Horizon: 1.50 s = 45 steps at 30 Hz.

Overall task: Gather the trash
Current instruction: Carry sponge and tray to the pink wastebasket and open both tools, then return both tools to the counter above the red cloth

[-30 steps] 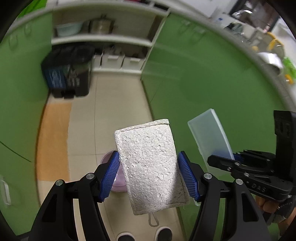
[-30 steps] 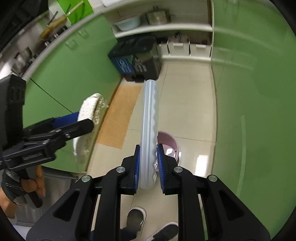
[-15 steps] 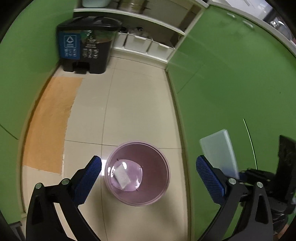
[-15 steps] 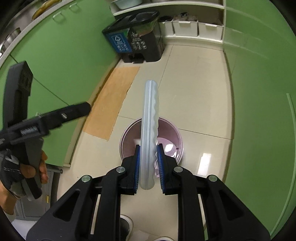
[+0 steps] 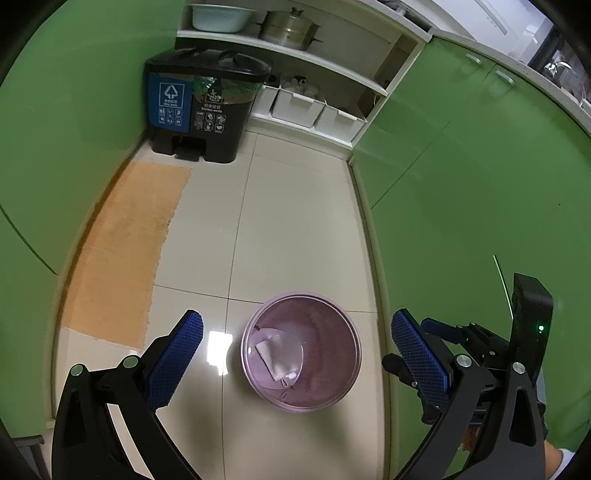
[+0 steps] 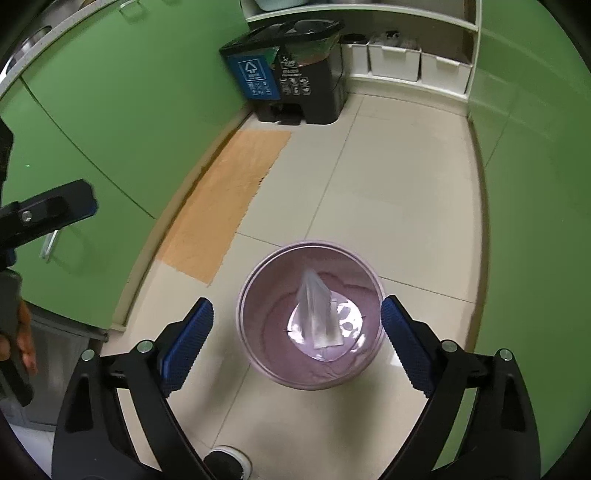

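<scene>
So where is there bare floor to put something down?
Bare tiles lie between the purple bin and the black pedal bin, bordered by the orange mat and the green cabinets. It is crowded by the white boxes under the shelf.

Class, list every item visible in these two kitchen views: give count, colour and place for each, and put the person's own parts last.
Round pink plastic bin: one, on the floor tiles below both tools.
White textured pad: one, inside the bin.
Translucent plastic piece: one, inside the bin, blurred.
Black two-compartment pedal bin: one, blue label, far corner.
Orange mat: one, beside the green cabinets.
White storage boxes: at least two, bottom shelf.
Steel pot: one, upper shelf.
Left tool: open, empty.
Right tool: just opened, empty.
Shoe: one, bottom edge.
</scene>
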### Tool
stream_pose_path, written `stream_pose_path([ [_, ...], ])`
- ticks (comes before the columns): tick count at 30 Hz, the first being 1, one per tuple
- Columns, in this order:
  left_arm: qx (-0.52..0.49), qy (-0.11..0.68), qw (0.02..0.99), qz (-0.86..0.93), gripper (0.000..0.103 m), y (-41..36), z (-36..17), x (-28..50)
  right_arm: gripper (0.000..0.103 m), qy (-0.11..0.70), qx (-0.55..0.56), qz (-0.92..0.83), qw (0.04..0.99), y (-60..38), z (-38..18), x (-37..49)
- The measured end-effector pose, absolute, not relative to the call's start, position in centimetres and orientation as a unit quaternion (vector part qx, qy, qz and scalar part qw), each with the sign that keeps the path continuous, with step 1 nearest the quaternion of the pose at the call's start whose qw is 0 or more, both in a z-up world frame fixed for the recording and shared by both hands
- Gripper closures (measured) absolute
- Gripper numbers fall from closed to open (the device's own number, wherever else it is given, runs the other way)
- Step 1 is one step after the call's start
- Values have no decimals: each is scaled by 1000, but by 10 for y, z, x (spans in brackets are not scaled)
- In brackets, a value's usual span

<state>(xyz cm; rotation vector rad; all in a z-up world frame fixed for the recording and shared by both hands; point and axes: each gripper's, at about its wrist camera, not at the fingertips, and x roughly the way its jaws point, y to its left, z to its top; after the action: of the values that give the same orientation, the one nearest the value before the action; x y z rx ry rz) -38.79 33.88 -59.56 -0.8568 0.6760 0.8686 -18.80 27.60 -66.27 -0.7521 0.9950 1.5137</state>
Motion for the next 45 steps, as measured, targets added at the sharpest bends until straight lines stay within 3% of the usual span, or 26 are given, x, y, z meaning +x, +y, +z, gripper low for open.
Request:
stream_pose_path([
  [7, -389, 315, 774, 387, 6, 311, -524, -383, 12, 415, -303, 623, 590, 244, -578, -181],
  [19, -348, 355, 799, 338, 6, 243, -263, -361, 4, 418, -245, 574, 660, 133, -258, -148],
  [25, -316, 382, 814, 302, 6, 208, -155, -336, 3, 418, -215, 540, 698, 63, -144, -122],
  [33, -240, 406, 848, 243, 5, 166, -85, -280, 3, 406, -176, 479, 758, -30, -87, -90],
  [45, -167, 437, 875, 127, 5, 70, -78, -149, 3, 442, -120, 348, 818, -186, -90, 9],
])
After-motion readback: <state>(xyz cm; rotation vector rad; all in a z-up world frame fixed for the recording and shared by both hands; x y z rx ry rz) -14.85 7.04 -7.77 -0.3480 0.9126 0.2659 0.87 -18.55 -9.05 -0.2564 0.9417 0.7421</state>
